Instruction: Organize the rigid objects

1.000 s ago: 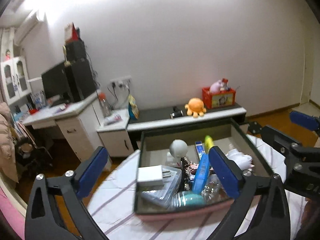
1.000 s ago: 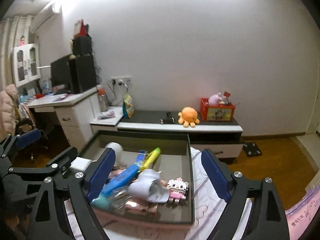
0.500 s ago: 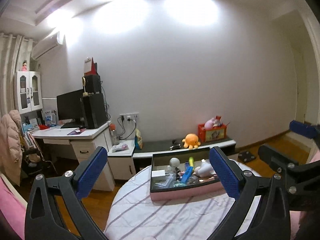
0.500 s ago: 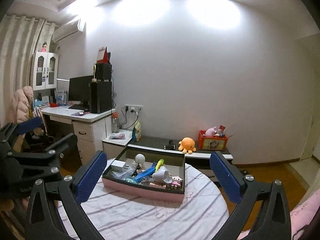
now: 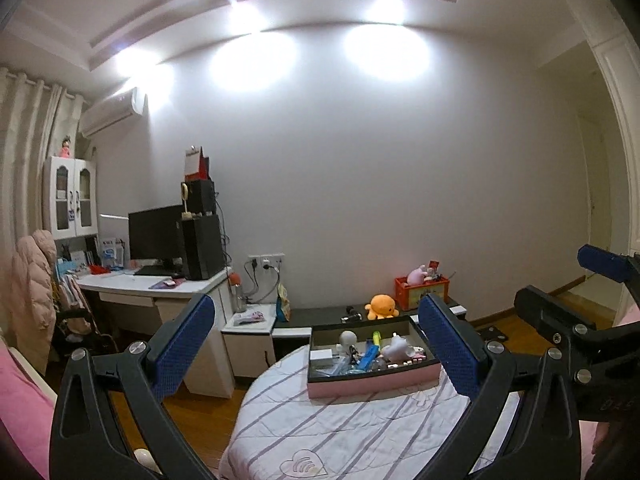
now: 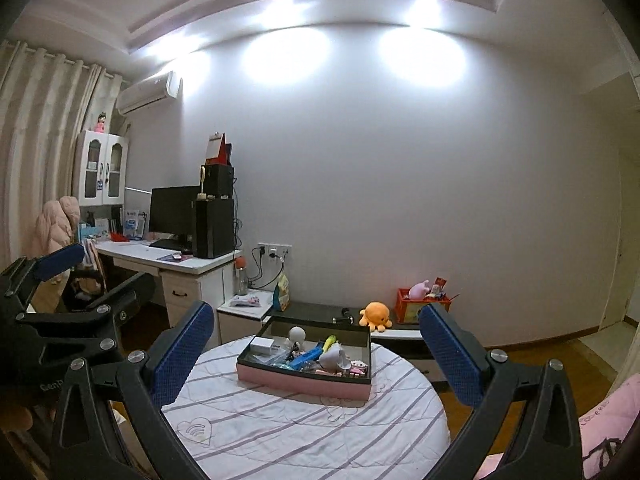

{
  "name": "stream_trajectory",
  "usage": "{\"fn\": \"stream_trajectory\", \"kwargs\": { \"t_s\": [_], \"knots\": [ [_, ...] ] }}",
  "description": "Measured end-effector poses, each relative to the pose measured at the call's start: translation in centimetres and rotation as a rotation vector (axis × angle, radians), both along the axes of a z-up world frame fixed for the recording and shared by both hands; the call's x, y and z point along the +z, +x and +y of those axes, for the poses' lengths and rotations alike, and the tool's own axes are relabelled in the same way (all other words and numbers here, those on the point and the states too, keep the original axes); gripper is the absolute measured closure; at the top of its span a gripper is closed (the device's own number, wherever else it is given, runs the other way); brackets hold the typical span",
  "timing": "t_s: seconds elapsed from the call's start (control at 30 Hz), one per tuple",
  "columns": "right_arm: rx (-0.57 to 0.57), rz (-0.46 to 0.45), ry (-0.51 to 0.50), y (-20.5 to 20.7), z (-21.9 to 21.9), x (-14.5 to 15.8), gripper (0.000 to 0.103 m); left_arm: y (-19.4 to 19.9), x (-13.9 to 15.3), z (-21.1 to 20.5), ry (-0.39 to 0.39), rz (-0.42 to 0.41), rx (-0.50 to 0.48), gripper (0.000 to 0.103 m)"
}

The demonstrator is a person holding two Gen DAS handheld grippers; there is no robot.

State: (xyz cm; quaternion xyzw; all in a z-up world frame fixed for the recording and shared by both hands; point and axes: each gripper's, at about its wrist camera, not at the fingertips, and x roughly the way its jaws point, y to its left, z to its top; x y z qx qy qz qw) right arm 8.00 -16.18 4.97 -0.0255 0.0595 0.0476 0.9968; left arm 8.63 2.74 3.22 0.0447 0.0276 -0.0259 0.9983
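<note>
Pink tray (image 5: 372, 385) of small rigid items sits on the round striped table (image 5: 340, 432), lower centre of both views.

A white figurine (image 6: 297, 336), a blue item and a yellow marker lie inside it. The left gripper (image 5: 316, 348) and right gripper (image 6: 316, 354) both hang wide apart, empty, well short of the tray.

A plain white wall (image 6: 400, 200) filled the far side, lit by 2 bright ceiling spots. At the left stood curtains (image 6: 36, 128), an air conditioner (image 6: 148, 90), a white cabinet (image 6: 102, 168) and a desk (image 6: 176, 264) with a monitor (image 6: 172, 210). The floor (image 6: 540, 360) was wood.
</note>
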Motion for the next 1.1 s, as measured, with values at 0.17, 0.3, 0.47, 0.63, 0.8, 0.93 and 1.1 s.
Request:
{"fn": "stream_trajectory", "kwargs": {
  "t_s": [0.17,0.3,0.47,0.63,0.8,0.93,1.1],
  "knots": [
    [-0.007,-0.031,-0.013,-1.4,0.4,0.7,0.000,-1.3,0.6,0.2,-0.005,-0.020,0.001,0.000],
    [-0.005,-0.044,-0.018,-2.3,0.5,0.9,0.000,-1.9,1.0,0.3,-0.003,-0.036,0.006,0.000],
    [-0.005,-0.059,-0.018,-2.7,0.7,1.0,0.000,-2.4,1.4,0.2,-0.004,-0.053,0.007,0.000],
    [-0.007,-0.066,-0.022,-2.9,0.8,1.0,0.000,-2.4,1.4,0.2,-0.004,-0.060,0.007,0.000],
    [-0.007,-0.079,-0.022,-3.1,0.6,0.9,0.000,-2.5,1.5,0.1,-0.011,-0.081,0.000,0.000],
    [-0.019,-0.097,-0.031,-3.5,0.7,0.9,0.000,-2.6,1.5,0.1,-0.015,-0.089,-0.001,0.000],
    [-0.025,-0.112,-0.037,-3.8,0.8,1.0,0.000,-2.5,1.4,-0.2,-0.004,-0.090,0.002,0.000]
  ]
}}
